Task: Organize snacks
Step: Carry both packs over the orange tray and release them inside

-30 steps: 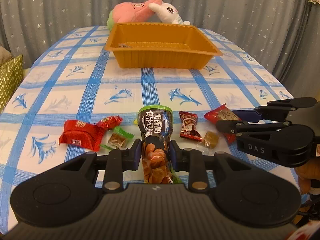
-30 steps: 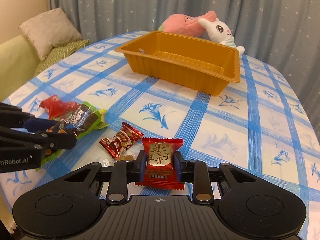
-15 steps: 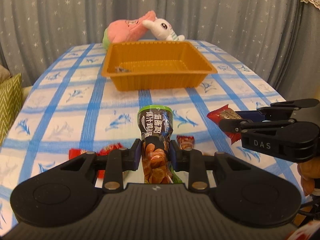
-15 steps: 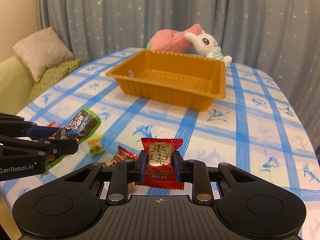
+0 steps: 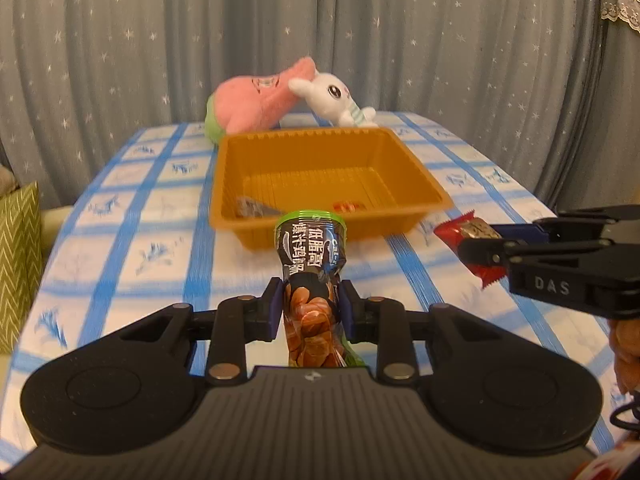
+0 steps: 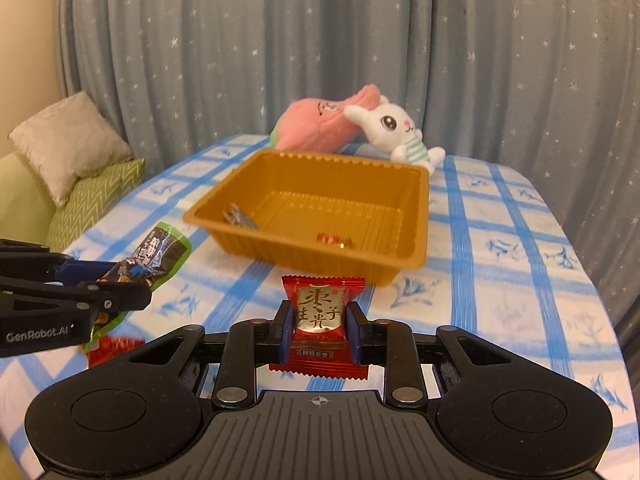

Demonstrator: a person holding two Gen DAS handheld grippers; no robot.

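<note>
My left gripper [image 5: 311, 307] is shut on a dark snack pack with a green rim [image 5: 310, 258], held above the table in front of the orange tray [image 5: 328, 222]. My right gripper [image 6: 320, 326] is shut on a red date candy [image 6: 320, 312], also lifted and facing the tray [image 6: 320, 258]. Each gripper shows in the other's view: the right one [image 5: 480, 246] with the red candy [image 5: 464, 232] at the right, the left one [image 6: 116, 292] with the dark pack [image 6: 160, 250] at the left. Two small wrapped snacks [image 5: 256, 210] [image 5: 350, 206] lie inside the tray.
A pink plush [image 5: 256, 98] and a white rabbit plush [image 5: 332, 98] sit behind the tray at the table's far end. A red wrapper [image 6: 114, 348] lies on the blue-checked cloth near the left gripper. Cushions [image 6: 68, 144] on a sofa stand left of the table; curtains hang behind.
Both grippers have risen and moved toward the tray with their snacks held. The loose snacks on the cloth have dropped out of the left wrist view; the tray's inside now shows.
</note>
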